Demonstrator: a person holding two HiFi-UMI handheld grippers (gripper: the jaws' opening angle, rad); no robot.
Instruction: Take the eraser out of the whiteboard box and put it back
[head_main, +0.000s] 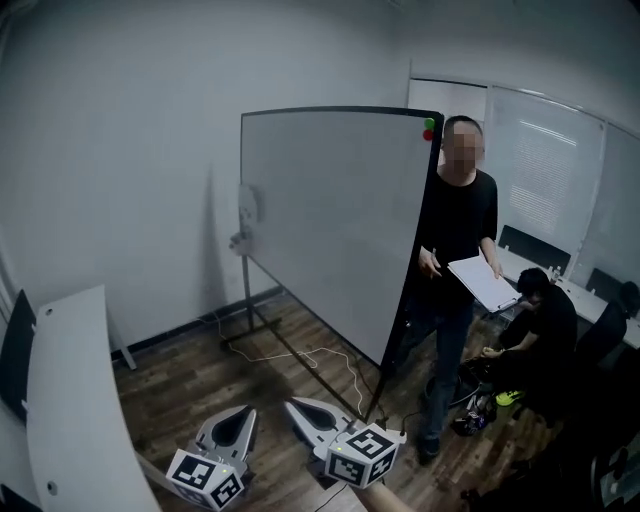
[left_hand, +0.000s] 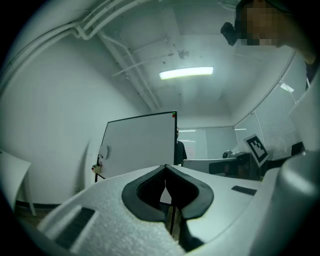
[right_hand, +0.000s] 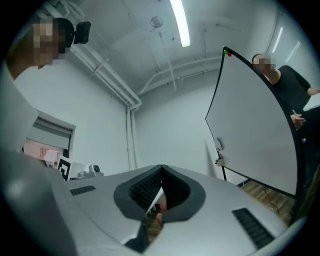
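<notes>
A whiteboard (head_main: 330, 220) on a wheeled stand faces me across the wooden floor. On its left edge a small pale object (head_main: 250, 203), possibly the eraser, sits above a little box (head_main: 240, 242). The same box shows small in the left gripper view (left_hand: 96, 169) and in the right gripper view (right_hand: 218, 161). Both grippers are low at the bottom of the head view, far from the board. My left gripper (head_main: 245, 412) (left_hand: 165, 166) has its jaws together with nothing between them. My right gripper (head_main: 292, 405) (right_hand: 161, 168) also looks shut and empty.
A person in black (head_main: 455, 250) holding a sheet of paper stands at the board's right edge. Another person (head_main: 540, 330) crouches at the right by desks and chairs. A white desk (head_main: 70, 400) runs along the left. A cable (head_main: 320, 360) lies on the floor under the board.
</notes>
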